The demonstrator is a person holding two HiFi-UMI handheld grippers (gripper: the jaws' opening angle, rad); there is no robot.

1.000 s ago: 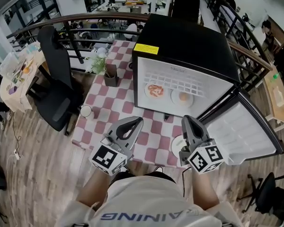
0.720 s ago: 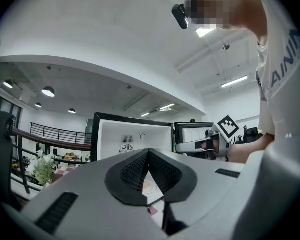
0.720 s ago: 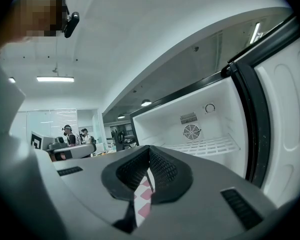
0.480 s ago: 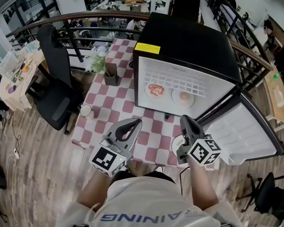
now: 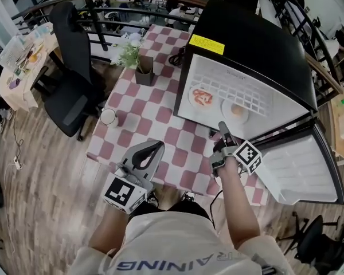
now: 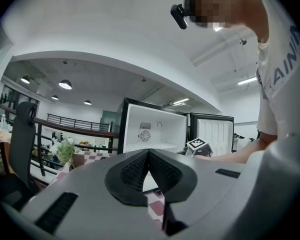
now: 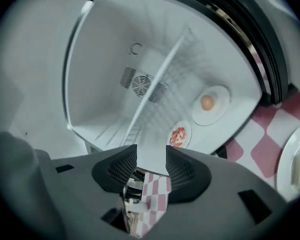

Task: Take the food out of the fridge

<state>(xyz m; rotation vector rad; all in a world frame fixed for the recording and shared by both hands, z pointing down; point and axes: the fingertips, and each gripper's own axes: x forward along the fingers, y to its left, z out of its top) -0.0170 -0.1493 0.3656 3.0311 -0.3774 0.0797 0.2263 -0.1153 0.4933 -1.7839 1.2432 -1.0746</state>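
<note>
The black fridge stands open on the checked table. On its white floor lie two plates: one with red food and one with a round orange piece. My right gripper is rolled onto its side just in front of the fridge opening, pointing at the plates. Its jaws are opening and nothing is between them. My left gripper hangs over the table's near edge, shut and empty.
The fridge door swings out to the right. An empty white plate lies on the table beside my right gripper. A cup, a potted plant and a black office chair are to the left.
My right gripper moved forward and down toward the fridge opening, rolled onto its side, and its jaws went from shut to apart. The left gripper sank a little.
</note>
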